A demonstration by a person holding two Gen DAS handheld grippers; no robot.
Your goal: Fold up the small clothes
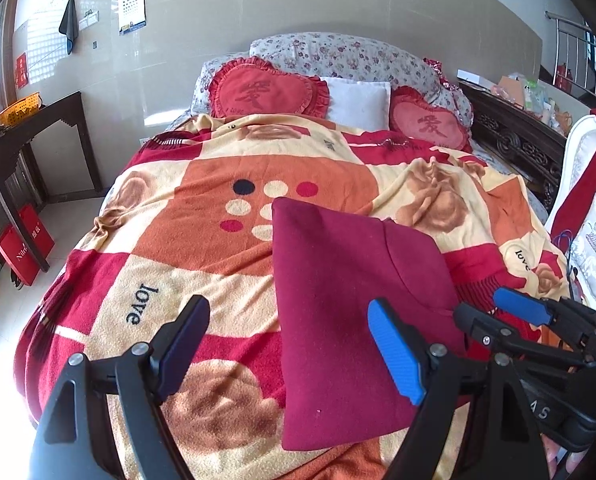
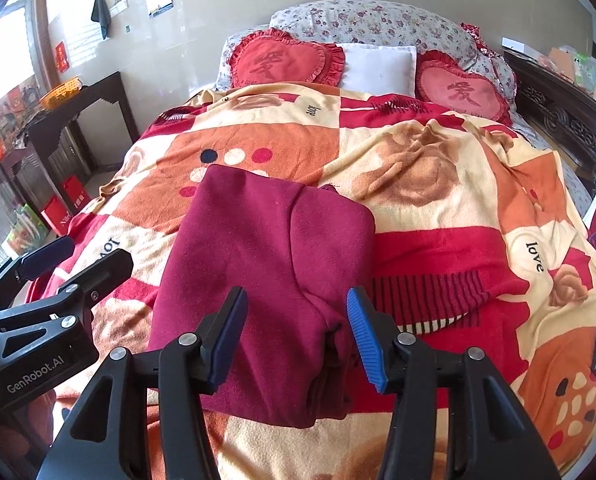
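Both fingers [image 2: 361, 332] apart above folded garment [image 2: 266, 248]

Both cameras sit just behind their own gripper fingers, close above the near end of the bed [image 1: 170, 208], and look down its length at a slant toward the pillows [image 1: 357, 100] and the far wall. The left view stands left of the folded garment [image 1: 337, 320] with the right gripper [image 1: 485, 312] at its right edge. The right view looks straight over the garment [image 2: 266, 240] with the left gripper [image 2: 78, 256] at its left edge; both share bed, garment and pillows.
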